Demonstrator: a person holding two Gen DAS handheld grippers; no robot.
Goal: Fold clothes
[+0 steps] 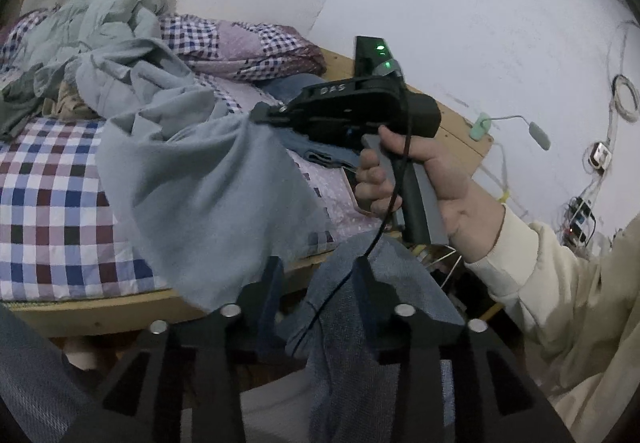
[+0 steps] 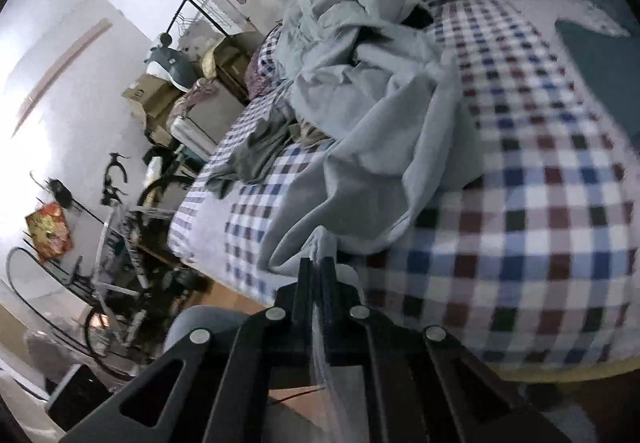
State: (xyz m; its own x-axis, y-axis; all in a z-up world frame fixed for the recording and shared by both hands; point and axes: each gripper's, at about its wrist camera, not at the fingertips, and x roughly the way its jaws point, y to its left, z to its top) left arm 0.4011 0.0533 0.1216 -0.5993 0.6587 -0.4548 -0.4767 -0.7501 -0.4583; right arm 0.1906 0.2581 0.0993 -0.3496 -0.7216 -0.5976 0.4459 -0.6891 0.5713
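Observation:
A light blue-grey garment (image 1: 200,183) hangs off the bed's edge, gathered to a point at my right gripper (image 1: 260,115), which is shut on its corner. In the right wrist view the same gripper (image 2: 316,267) pinches a thin fold of the garment (image 2: 380,147), and the rest trails up across the checked sheet (image 2: 540,223). My left gripper (image 1: 320,279) is low in front of the bed with its fingers apart. Nothing is pressed between its pads; blue woven trouser cloth (image 1: 340,323) shows behind the gap, and the garment's hanging edge is just left of the left finger (image 1: 272,283).
A rumpled heap of pale clothes (image 1: 112,43) and a patchwork quilt (image 1: 240,43) lie farther back on the bed. A dark grey-green piece (image 2: 256,151) lies near its far side. The bed's wooden rim (image 1: 100,307) runs below the sheet. A bicycle (image 2: 120,203) and boxes (image 2: 152,95) stand beyond.

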